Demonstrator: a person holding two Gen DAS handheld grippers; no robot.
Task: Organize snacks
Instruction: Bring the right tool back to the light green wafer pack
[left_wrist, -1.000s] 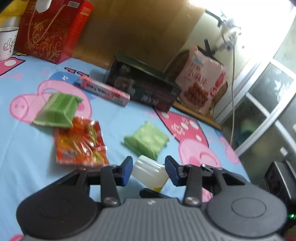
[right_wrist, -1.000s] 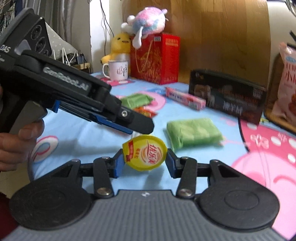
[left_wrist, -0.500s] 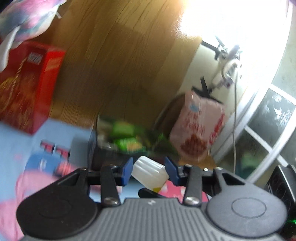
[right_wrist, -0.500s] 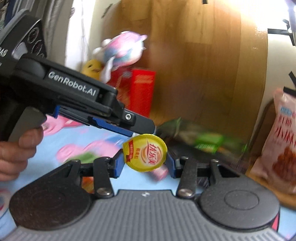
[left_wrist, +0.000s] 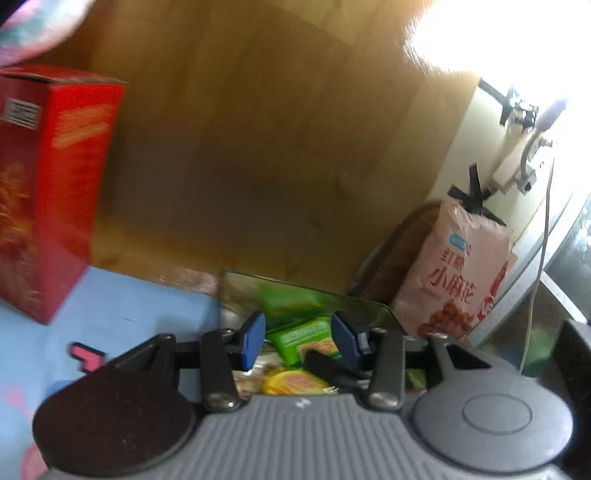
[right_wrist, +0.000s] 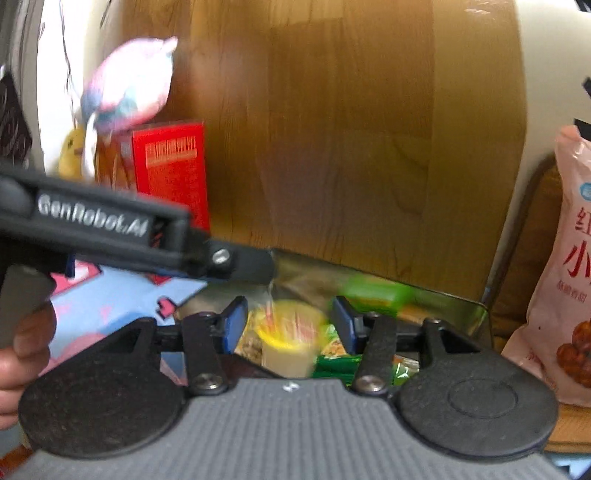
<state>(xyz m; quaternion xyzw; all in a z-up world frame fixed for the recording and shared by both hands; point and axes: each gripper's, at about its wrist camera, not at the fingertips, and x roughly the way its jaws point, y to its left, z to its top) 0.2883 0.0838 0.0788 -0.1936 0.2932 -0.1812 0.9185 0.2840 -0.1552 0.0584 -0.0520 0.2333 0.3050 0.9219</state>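
Both grippers moved from blanket to tin (right_wrist: 461, 310); cup (right_wrist: 286, 341) we carried now falls, blurred, lower centre, above snacks inside. Right gripper (right_wrist: 288, 325) jaws opening, cup between, pads apart. Left gripper (left_wrist: 297, 341) narrow, empty. One snack nearly stored.

"GenRobot.AI" on the left gripper (right_wrist: 236, 266); "小麻花" on the pink bag (left_wrist: 458, 273).

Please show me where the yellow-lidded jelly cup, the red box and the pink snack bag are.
yellow-lidded jelly cup (right_wrist: 286, 341): right wrist view, on its blurred body.
red box (left_wrist: 48, 192): left wrist view, on its side panel.
pink snack bag (left_wrist: 458, 273): left wrist view, on its printed front.
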